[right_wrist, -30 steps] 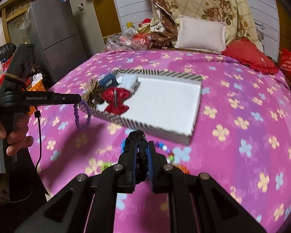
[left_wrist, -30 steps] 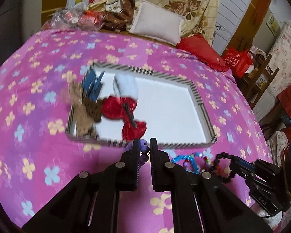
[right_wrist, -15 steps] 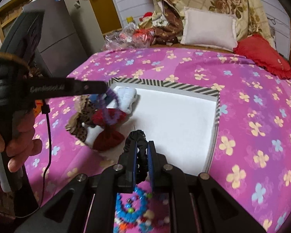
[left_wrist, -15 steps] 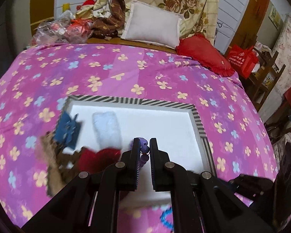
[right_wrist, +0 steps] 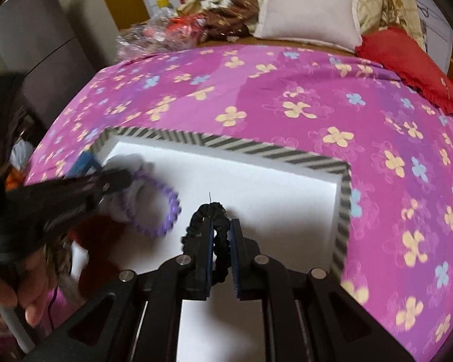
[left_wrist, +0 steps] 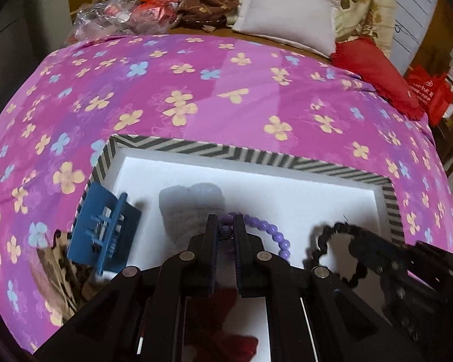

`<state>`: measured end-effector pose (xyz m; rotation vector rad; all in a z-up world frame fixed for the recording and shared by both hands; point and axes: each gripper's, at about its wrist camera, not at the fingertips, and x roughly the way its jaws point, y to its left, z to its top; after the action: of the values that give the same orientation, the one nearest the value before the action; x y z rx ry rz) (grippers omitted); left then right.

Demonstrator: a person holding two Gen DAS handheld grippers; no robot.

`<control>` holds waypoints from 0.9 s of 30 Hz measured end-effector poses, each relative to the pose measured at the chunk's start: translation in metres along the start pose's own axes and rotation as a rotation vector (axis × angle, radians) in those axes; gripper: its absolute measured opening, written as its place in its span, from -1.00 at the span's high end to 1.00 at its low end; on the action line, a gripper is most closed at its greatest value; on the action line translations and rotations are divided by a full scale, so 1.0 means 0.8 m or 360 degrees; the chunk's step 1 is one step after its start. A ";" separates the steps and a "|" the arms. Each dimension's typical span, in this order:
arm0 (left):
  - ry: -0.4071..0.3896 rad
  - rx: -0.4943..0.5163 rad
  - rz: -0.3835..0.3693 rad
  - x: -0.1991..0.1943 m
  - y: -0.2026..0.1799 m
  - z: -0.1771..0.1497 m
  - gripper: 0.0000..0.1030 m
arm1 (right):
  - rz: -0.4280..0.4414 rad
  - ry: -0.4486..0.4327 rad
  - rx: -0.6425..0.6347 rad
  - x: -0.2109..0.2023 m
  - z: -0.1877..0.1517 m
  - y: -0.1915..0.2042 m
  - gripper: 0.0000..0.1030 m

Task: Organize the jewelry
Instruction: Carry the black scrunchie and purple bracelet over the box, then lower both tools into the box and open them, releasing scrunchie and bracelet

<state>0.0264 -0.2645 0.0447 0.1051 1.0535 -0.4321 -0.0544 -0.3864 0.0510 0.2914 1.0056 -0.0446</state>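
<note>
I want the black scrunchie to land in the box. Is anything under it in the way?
Nothing visible is. The right hand-held gripper holds the black scrunchie over bare white floor of the striped box. The purple bead bracelet hangs off to its left.

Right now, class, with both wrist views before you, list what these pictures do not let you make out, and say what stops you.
- Red bow, left wrist view: mostly hidden behind the left hand-held gripper.
- Leopard-print item, left wrist view: blurred, partly behind the blue hair claw.
- Purple bead bracelet, right wrist view: motion-blurred; whether it touches the tray floor is unclear.
- Black scrunchie, right wrist view: lower part hidden by the right hand-held gripper.
</note>
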 end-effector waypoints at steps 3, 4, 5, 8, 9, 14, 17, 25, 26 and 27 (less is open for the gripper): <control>-0.0019 -0.0028 0.0027 0.005 0.003 0.010 0.85 | 0.0014 0.0000 0.0096 0.020 0.016 -0.009 0.80; -0.0022 -0.0043 0.0040 0.008 0.004 0.012 0.85 | 0.0010 -0.0006 0.0117 0.024 0.018 -0.010 0.80; -0.0018 -0.0047 0.0043 0.010 0.005 0.013 0.85 | 0.0002 -0.0015 0.0141 0.027 0.019 -0.012 0.80; -0.0031 -0.0029 0.0041 0.008 0.004 0.010 0.85 | -0.0048 -0.0024 0.0199 0.032 0.017 -0.018 0.53; -0.0033 -0.0023 0.0043 0.007 0.003 0.009 0.85 | -0.0050 -0.0024 0.0219 0.031 0.015 -0.020 0.28; 0.0002 -0.0031 -0.0038 -0.004 0.004 0.001 0.27 | -0.0026 -0.0072 0.0242 0.003 -0.004 -0.029 0.09; 0.0010 -0.0018 -0.0029 -0.016 0.003 -0.009 0.26 | -0.0008 -0.0091 0.0236 -0.015 -0.017 -0.030 0.06; -0.0083 0.0006 -0.0013 -0.063 0.007 -0.047 0.26 | -0.0005 -0.0224 0.0153 -0.080 -0.061 -0.014 -0.23; -0.0093 0.0012 -0.0005 -0.067 0.007 -0.052 0.26 | -0.0011 -0.0241 0.0149 -0.087 -0.068 -0.010 -0.23; -0.0104 0.0023 0.0000 -0.072 0.006 -0.058 0.26 | -0.0015 -0.0249 0.0145 -0.091 -0.071 -0.008 -0.25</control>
<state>-0.0339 -0.2302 0.0706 0.1031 0.9861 -0.4405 -0.1418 -0.3847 0.0823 0.3607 0.8507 -0.1204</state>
